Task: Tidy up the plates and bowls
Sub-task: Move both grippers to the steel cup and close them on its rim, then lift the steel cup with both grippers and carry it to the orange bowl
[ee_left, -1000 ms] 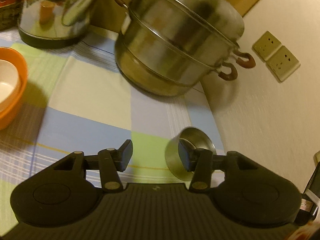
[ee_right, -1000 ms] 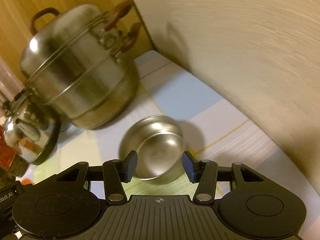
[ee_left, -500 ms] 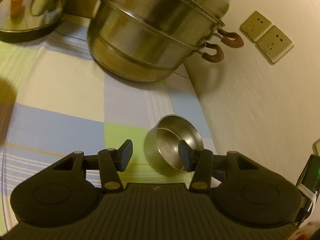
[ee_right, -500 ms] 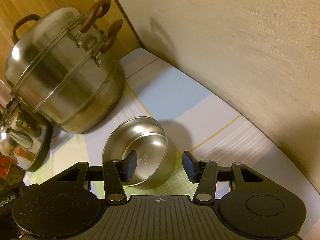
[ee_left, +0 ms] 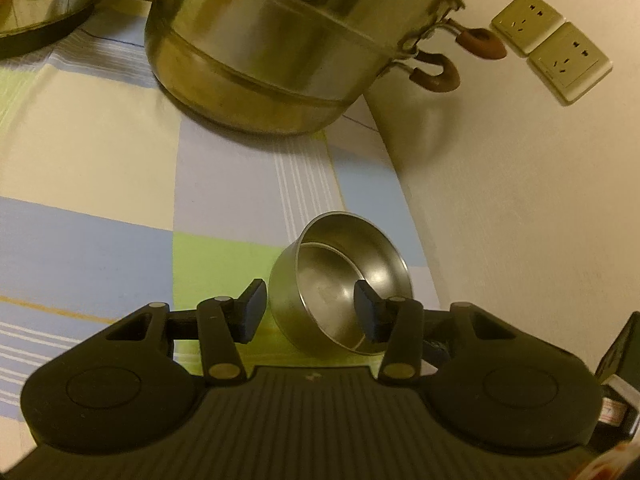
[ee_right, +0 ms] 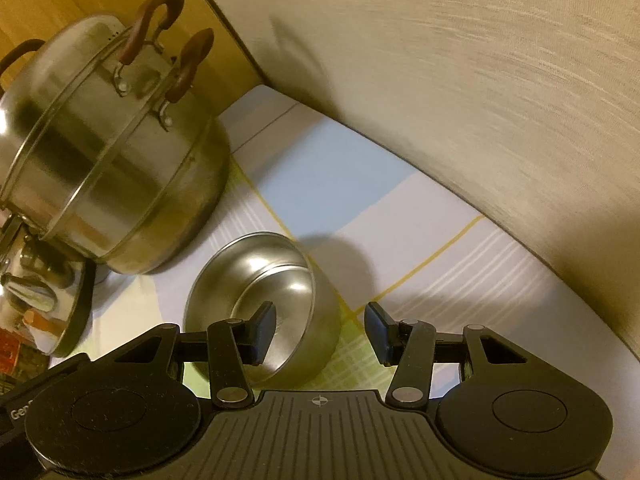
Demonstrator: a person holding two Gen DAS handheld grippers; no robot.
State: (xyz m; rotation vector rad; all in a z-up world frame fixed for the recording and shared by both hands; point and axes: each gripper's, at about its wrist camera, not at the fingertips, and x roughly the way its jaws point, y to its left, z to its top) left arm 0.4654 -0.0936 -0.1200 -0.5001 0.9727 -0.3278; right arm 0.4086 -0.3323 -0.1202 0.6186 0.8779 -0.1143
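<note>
Steel bowl (ee_left: 340, 284) on the checked tablecloth (ee_left: 100, 152), near the wall.

Left gripper (ee_left: 310, 312) and right gripper (ee_right: 320, 330) both gape wide, each straddling the bowl's rim with one finger inside; the big steamer pot (ee_left: 288, 48) stands beyond.

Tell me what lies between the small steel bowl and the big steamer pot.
Only bare checked tablecloth separates the bowl from the steamer pot; both wrist views show it.
</note>
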